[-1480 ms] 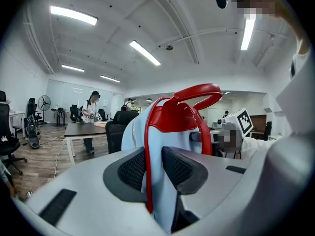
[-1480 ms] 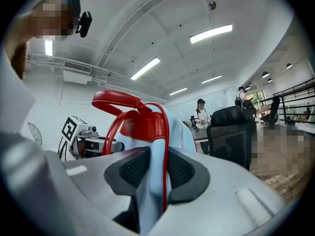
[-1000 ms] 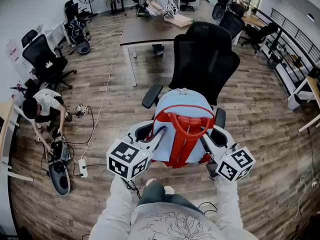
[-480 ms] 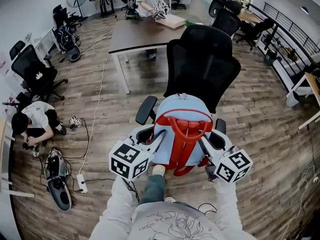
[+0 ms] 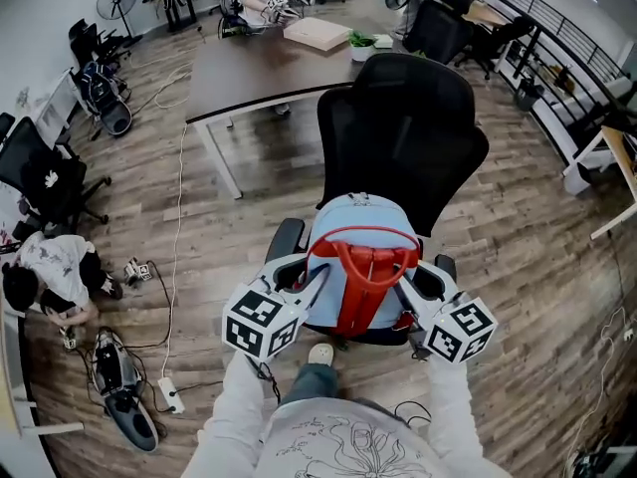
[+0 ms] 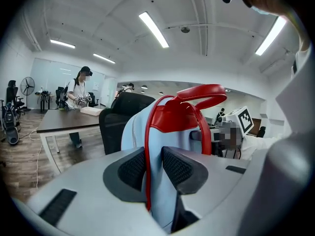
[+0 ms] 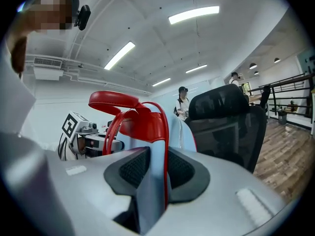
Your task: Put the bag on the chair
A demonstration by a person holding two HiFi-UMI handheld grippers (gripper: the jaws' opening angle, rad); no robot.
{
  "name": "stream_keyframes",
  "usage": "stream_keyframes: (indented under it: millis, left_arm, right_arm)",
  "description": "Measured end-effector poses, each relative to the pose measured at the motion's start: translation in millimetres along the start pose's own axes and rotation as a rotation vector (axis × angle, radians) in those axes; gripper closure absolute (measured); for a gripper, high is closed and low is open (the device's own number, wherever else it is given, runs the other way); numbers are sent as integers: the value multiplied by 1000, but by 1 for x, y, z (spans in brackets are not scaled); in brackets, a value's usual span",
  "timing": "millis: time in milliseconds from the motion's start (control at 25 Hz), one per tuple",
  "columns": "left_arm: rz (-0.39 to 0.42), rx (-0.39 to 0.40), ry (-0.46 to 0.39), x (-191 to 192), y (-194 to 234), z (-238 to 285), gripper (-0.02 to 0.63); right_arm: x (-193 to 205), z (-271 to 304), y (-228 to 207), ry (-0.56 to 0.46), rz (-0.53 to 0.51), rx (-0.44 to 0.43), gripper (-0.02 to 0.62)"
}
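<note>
The left gripper [image 6: 153, 167] and right gripper [image 7: 155, 168] both have their jaws pinched on the red-piped sides of the soft, rounded pale-blue bag [image 5: 358, 252]. It sits between them, right at the seat of the black mesh chair [image 5: 403, 137].

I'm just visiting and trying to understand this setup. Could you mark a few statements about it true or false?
1. The left gripper and right gripper are both clamped on the backpack. True.
2. The backpack is green. False: it is light blue with red straps.
3. The office chair is black. True.
4. Nothing lies on the table behind the chair. False: the table holds a flat box and a small plant.
</note>
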State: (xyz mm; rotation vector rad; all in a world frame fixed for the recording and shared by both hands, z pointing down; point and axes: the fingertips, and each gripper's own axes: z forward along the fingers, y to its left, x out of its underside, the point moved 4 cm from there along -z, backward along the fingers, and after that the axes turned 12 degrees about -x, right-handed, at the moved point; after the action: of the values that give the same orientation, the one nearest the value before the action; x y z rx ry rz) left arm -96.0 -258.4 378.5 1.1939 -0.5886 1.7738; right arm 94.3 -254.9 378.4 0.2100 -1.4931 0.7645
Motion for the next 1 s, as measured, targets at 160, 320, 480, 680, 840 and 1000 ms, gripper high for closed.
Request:
stream_keyframes:
  millis: [160, 320, 480, 680, 840, 1000]
  left_arm:
    - [2, 33, 37, 0, 26, 34, 502]
    - [-6, 70, 80, 11, 42, 64, 502]
    - [-16, 98, 117, 23, 52, 96, 502]
    - [-18, 115, 165, 46, 59, 132, 502]
    - [-13, 118, 207, 73, 60, 156, 500]
    - [-6, 125, 263, 99, 69, 185, 502]
  right_arm:
    - [6, 26, -26, 14, 26, 33, 482]
    - [19, 42, -49, 51, 45, 68, 482]
    - [33, 52, -73, 87, 64, 100, 480]
    - [60, 60, -101, 133, 92, 133, 480]
    - [90, 62, -121, 183, 117, 144, 480]
    - [117, 74, -147, 259, 130, 132, 480]
